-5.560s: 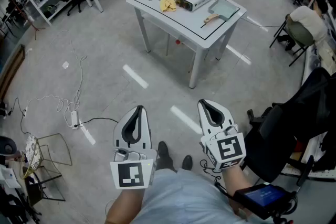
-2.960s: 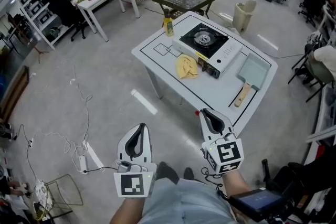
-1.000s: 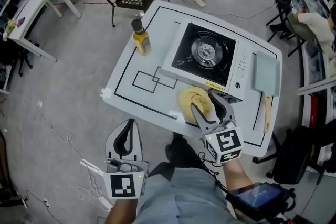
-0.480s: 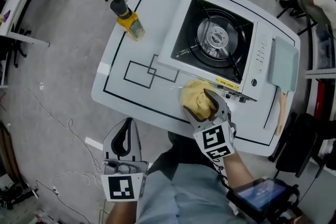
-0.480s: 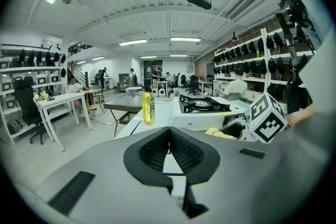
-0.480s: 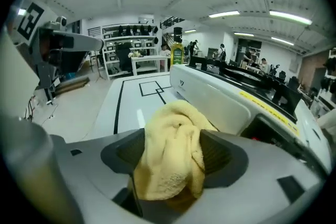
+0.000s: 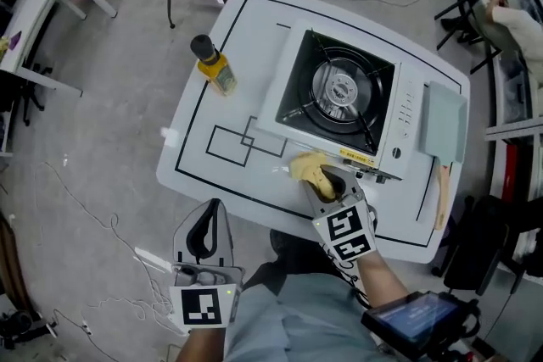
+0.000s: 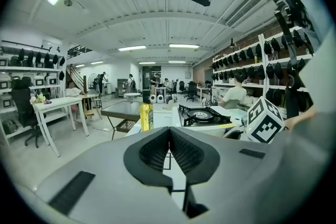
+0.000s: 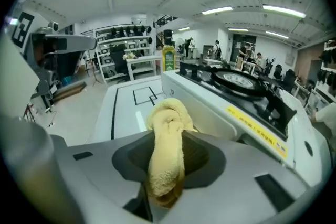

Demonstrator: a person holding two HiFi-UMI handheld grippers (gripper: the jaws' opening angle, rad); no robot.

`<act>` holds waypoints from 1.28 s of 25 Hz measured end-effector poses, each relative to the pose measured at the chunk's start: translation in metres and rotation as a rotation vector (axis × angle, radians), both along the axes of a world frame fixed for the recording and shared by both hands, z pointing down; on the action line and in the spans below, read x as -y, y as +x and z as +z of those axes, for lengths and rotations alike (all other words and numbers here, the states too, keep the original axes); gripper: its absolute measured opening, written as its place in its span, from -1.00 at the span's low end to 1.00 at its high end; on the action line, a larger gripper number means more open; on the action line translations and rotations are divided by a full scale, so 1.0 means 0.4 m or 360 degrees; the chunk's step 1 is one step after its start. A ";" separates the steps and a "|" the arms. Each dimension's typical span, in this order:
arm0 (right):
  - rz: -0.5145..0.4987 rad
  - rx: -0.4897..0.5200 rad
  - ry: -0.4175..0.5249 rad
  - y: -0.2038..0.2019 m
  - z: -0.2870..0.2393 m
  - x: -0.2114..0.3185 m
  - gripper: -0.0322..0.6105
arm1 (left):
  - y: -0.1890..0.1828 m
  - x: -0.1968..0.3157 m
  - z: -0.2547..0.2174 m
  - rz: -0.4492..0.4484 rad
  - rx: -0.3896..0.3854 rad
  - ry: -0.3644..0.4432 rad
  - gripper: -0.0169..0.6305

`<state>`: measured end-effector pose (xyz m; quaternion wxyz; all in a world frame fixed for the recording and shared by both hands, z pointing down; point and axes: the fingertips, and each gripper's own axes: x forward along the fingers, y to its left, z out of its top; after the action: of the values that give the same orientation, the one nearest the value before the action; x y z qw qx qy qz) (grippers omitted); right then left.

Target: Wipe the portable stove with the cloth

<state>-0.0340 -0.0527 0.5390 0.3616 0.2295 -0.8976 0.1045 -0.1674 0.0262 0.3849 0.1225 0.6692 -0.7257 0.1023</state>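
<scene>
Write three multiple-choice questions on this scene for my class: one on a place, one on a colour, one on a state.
1. Where does the oil bottle stand?
A. On the table, left of the portable stove
B. On the stove's burner
C. On the cloth

2. What colour is the cloth?
A. Blue
B. White
C. Yellow

3. What is the right gripper doing?
A. Hanging open and empty
B. Gripping the cloth
C. Gripping the bottle

Answers:
1 A: the head view shows it on the white top beside the stove.
2 C: both views show it yellow.
3 B: its fingers have just been closing, and the right gripper view shows the cloth pinched between them.
</scene>
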 end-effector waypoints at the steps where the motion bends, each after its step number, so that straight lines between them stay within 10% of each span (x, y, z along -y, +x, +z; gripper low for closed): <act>1: -0.0030 0.0034 0.0007 -0.017 -0.027 -0.008 -0.46 | -0.008 -0.001 -0.021 -0.0012 0.0021 0.0011 -0.89; 19: -0.0373 0.0289 0.0215 -0.308 -0.265 0.080 -0.46 | -0.147 0.036 -0.189 -0.0273 0.0187 0.0115 -0.89; 32: -0.0253 0.0166 0.0206 -0.337 -0.210 0.109 -0.46 | -0.177 0.155 -0.075 0.0053 0.0006 0.0088 -0.89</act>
<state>-0.1688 -0.0964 0.4549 0.3058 0.1747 -0.9355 0.0292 -0.2382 -0.0360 0.3550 0.1009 0.6842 -0.7172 0.0856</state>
